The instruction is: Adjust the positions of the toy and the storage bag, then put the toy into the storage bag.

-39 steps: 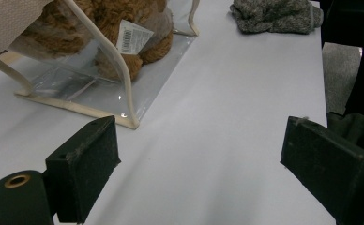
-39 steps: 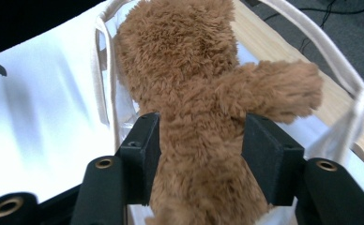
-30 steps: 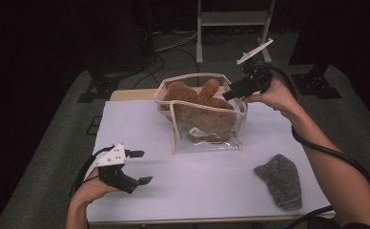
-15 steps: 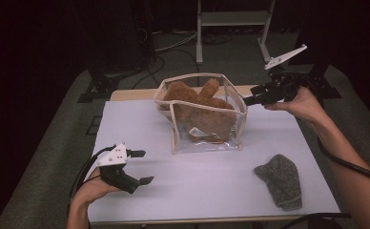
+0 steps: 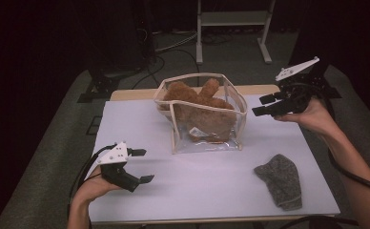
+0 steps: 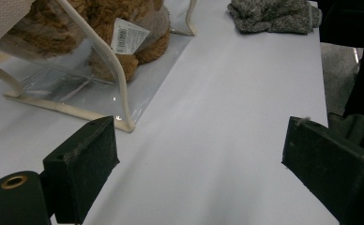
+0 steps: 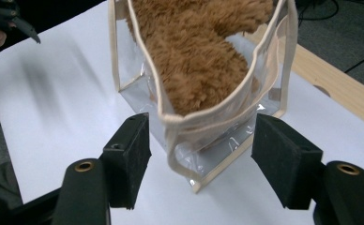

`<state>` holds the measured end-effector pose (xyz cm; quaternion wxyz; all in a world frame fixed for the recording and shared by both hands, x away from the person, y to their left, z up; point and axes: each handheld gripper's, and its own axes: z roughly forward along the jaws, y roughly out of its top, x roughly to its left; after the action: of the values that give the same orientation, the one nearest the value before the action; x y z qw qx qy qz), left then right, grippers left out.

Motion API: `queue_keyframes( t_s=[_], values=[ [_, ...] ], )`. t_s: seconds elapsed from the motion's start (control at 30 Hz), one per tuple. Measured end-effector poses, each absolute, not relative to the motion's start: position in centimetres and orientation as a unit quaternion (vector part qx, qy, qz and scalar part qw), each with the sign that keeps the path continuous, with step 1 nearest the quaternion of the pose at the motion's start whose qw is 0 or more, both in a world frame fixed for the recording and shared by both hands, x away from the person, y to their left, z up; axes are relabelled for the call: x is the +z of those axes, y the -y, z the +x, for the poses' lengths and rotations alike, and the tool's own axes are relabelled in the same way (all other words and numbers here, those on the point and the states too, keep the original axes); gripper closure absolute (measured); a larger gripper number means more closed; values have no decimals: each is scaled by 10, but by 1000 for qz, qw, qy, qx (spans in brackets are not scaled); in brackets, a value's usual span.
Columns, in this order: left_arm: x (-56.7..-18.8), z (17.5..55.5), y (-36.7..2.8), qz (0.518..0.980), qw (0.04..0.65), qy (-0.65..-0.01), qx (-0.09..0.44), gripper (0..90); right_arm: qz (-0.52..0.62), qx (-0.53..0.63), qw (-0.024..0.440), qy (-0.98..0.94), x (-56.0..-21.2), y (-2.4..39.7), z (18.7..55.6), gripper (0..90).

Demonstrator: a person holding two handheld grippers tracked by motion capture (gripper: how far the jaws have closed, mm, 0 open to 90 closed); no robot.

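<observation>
A clear bag [image 5: 207, 140] with cream trim stands in the middle of the white table [image 5: 211, 195], and a brown plush bear [image 5: 197, 102] sits inside it. My right gripper [image 5: 258, 107] hovers just right of the bag, pointing at it. Its jaws have just been opening, and they stand open with nothing between the pads. In the right gripper view the bag's corner [image 7: 189, 136] and the bear [image 7: 194, 56] lie just ahead of the right gripper [image 7: 201, 159]. My left gripper [image 5: 147, 165] rests open and empty at the front left. The left gripper [image 6: 199, 159] faces the bag [image 6: 77, 79] and the bear's white tag [image 6: 126, 35].
A grey knitted cloth [image 5: 281, 179] lies at the front right of the table, and the cloth [image 6: 271, 14] also shows far off in the left gripper view. A wooden edge [image 5: 130, 94] runs along the back of the table. A metal stand [image 5: 231, 19] and cables are on the floor behind.
My right gripper has drawn away from the bag's back right rim, out to the right and slightly down. The left gripper, bag and cloth have not moved.
</observation>
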<state>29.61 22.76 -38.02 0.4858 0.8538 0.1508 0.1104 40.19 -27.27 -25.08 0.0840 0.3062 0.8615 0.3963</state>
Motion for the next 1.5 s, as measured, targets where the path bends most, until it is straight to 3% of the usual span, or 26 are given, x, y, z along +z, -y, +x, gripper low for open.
queue_keyframes(
  t_s=[0.8,1.5],
  values=[
    [-379,300,-222,853,491,-143,105,94,319,402,68,-856,-288,291,373,330],
    [-381,301,-217,857,486,-140,103,94,345,395,57,-849,-348,310,348,311]
  ],
)
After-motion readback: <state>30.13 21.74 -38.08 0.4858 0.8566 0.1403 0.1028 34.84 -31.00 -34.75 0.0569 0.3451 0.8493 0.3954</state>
